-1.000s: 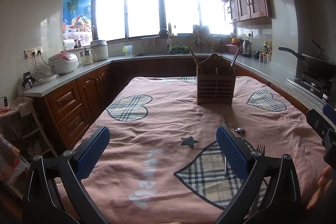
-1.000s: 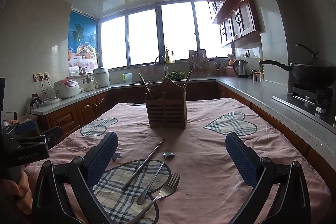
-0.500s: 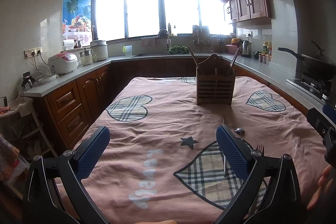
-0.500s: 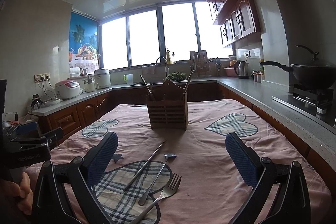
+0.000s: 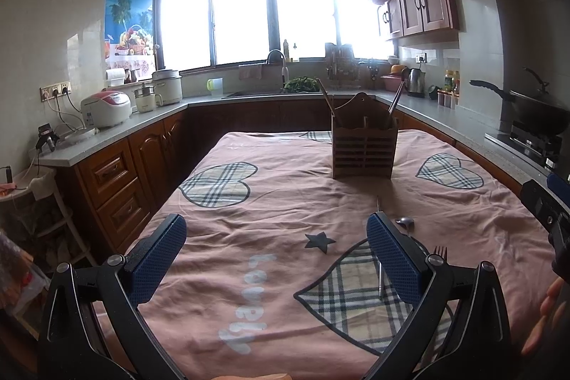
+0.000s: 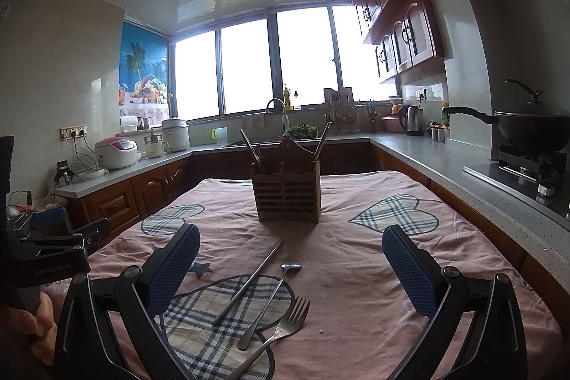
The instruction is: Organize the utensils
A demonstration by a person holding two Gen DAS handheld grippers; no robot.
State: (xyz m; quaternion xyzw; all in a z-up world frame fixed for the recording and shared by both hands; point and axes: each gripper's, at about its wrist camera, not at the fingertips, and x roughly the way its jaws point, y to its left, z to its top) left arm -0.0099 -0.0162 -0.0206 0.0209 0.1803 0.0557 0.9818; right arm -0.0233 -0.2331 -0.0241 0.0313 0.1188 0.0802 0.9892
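Note:
A wooden utensil holder [image 6: 288, 192] [image 5: 363, 150] stands at the far middle of the pink-clothed table [image 6: 356, 266], with chopsticks sticking out of it. On the cloth nearer to me lie metal chopsticks [image 6: 249, 281], a spoon [image 6: 269, 301] and a fork [image 6: 278, 332], side by side. My right gripper [image 6: 290, 264] hovers open above them with nothing between its fingers. My left gripper [image 5: 276, 246] is open too, left of the utensils; its right finger hides part of the chopsticks [image 5: 379, 259], spoon [image 5: 405, 222] and fork [image 5: 440, 251].
Wooden cabinets and a grey counter [image 5: 117, 130] ring the table, bearing a rice cooker [image 5: 105, 107], a kettle [image 5: 414, 81] and a wok on a stove [image 6: 530, 129]. A hand holds each gripper's handle at the frames' edges.
The right wrist view has tilted down slightly, so the holder and utensils sit a bit higher in the frame. The left gripper has barely moved. Both stay open.

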